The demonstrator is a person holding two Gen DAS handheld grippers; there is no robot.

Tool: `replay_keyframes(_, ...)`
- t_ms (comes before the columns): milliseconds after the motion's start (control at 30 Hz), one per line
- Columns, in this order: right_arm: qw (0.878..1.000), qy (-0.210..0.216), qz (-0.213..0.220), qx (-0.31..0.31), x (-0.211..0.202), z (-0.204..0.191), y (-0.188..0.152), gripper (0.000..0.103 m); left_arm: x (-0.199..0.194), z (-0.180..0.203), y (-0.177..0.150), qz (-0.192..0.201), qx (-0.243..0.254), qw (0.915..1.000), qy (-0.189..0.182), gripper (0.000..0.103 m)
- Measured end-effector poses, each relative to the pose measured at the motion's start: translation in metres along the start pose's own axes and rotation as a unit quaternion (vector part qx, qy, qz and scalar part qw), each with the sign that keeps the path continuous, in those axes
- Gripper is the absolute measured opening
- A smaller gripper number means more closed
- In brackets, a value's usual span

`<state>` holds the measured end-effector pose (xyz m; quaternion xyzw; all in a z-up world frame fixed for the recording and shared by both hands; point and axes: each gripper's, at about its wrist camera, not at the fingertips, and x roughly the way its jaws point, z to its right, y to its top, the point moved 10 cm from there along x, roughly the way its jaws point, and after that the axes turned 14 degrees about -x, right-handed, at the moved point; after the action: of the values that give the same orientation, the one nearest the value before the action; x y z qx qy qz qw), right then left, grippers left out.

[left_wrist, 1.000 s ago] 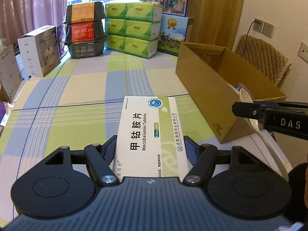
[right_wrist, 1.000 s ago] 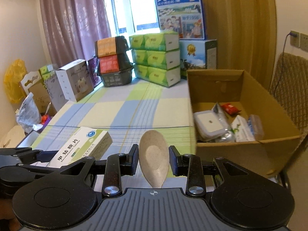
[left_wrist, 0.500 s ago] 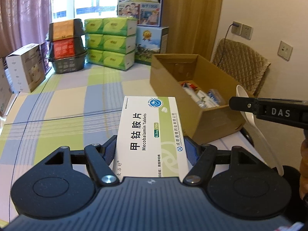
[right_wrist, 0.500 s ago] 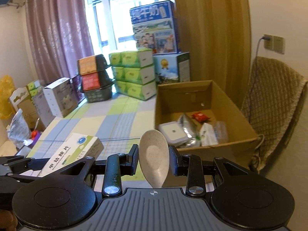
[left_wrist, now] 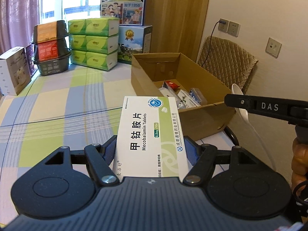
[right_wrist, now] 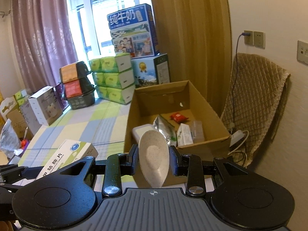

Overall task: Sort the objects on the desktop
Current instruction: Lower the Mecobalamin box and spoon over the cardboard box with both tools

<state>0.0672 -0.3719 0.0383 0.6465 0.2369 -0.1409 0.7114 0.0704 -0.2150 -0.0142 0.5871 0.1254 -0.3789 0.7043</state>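
Above the checked cloth, left tongs (left_wrist: 149,150) clamp a glossy tablet carton (left_wrist: 149,134); right tongs (right_wrist: 154,162) pinch a speckled spoon (right_wrist: 154,161).

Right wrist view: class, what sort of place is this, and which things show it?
Probably a lived-in home room: purple curtains at a window, stacked tissue packs, and a quilt-draped chair beside wall sockets.

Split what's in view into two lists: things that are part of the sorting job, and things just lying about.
Job in hand:
tablet box, held by the left gripper
spoon, held by the right gripper
cardboard box

Lying about:
tissue packs
milk carton
black baskets
chair
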Motion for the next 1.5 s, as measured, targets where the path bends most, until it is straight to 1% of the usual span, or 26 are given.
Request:
replay_keyframes(500,1.0,-0.021,0.003,0.023,-0.001,0.04,-0.001,0.03,0.018,0.042,0.006,-0.007,0.027,0.9994,-0.019,0.067)
replay_keyframes(833,0.999,-0.03,0.0,0.023,0.003,0.059,0.004,0.03,0.03,0.069,0.014,-0.008,0.037,0.9987,-0.035,0.067)
replay_keyframes(1133,0.999,-0.033,-0.001,0.018,0.008,0.068,0.009,0.03,0.039,0.083,0.024,-0.006,0.037,0.9984,-0.042,0.067)
replay_keyframes(1500,0.999,-0.032,-0.002,0.013,0.016,0.075,0.015,0.03,0.048,0.09,0.039,0.001,0.035,0.9984,-0.045,0.067)
